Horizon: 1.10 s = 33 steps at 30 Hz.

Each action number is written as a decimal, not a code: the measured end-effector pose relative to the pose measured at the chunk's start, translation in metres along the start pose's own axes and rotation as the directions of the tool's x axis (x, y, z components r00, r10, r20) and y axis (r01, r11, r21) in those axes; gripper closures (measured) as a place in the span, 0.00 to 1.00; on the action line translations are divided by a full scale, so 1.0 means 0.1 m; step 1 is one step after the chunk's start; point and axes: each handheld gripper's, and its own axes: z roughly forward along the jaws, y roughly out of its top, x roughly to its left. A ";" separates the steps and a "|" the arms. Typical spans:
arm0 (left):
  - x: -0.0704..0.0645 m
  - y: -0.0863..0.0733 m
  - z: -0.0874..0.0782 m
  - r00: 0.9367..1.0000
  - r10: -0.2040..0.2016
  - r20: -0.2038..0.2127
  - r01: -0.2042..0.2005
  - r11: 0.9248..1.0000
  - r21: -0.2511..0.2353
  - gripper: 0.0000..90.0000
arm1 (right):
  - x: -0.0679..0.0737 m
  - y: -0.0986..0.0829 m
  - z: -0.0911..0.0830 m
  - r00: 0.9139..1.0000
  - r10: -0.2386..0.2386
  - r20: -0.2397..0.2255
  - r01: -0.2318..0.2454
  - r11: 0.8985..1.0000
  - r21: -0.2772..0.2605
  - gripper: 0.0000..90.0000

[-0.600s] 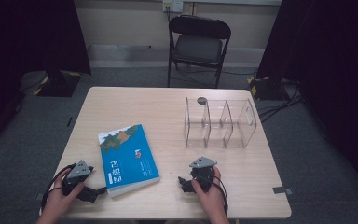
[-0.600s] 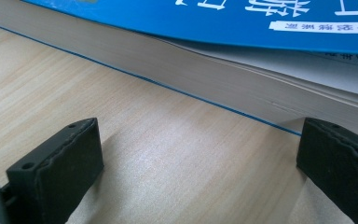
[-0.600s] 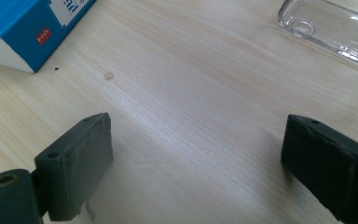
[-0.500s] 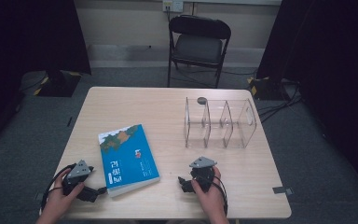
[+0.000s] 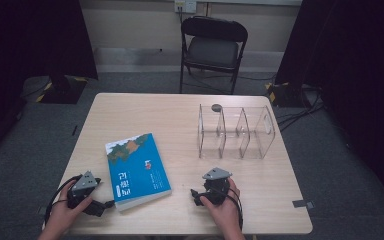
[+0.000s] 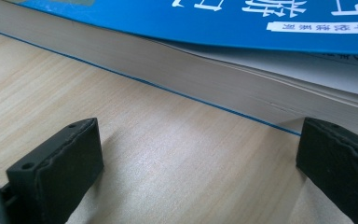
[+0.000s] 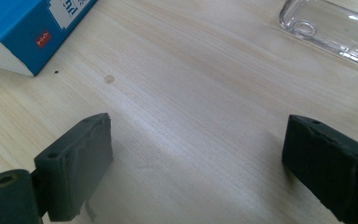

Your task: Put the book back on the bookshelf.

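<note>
Flat blue book (image 5: 138, 168), long axis toward far-left corner; L claw (image 6: 200, 172) & R claw (image 7: 196, 168) both agape.

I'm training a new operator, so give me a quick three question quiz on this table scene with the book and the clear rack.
1. True or false: the blue book lies flat on the table.
2. The left gripper faces the book's: A cover, B page edge, C spine?
3. What state is the right gripper in?

Key: 1 true. 2 B. 3 open, holding nothing; clear rack lies beyond.
</note>
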 end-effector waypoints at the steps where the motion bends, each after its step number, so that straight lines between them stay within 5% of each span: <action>1: 0.00 0.01 -0.01 1.000 0.015 0.008 -0.015 1.000 0.011 0.00 | 0.00 0.00 0.00 1.000 -0.002 -0.001 0.002 1.000 0.000 0.09; 8: -0.04 0.04 -0.06 0.999 0.024 0.037 -0.026 0.997 0.068 0.03 | 0.00 0.00 0.00 1.000 -0.006 -0.005 0.006 1.000 0.000 0.09; 11: -0.07 0.04 -0.13 0.998 0.004 0.055 -0.008 0.998 0.059 0.22 | 0.00 0.00 0.00 1.000 -0.003 -0.003 0.003 1.000 0.000 0.09; 14: -0.08 0.05 -0.17 0.997 0.017 0.075 -0.023 0.997 0.074 0.20 | 0.00 0.01 0.00 1.000 -0.007 -0.005 0.007 1.000 0.001 0.10; 18: -0.14 0.07 -0.26 0.993 -0.008 0.120 0.006 1.000 0.015 0.18 | 0.00 0.02 -0.02 1.000 -0.019 -0.018 0.020 1.000 0.015 0.15; 23: -0.24 0.09 -0.22 0.989 0.001 0.146 -0.007 0.999 0.041 0.18 | 0.04 0.04 -0.07 0.996 -0.041 -0.075 0.042 0.999 0.015 0.15; 30: -0.34 0.11 -0.17 0.989 0.008 0.149 -0.016 0.999 0.052 0.18 | 0.10 0.09 -0.04 0.991 -0.077 -0.110 0.078 0.997 0.004 0.15; 33: -0.38 0.13 -0.12 0.990 0.022 0.139 -0.030 0.998 0.056 0.18 | 0.19 0.12 0.01 0.982 -0.128 -0.138 0.131 0.991 0.012 0.15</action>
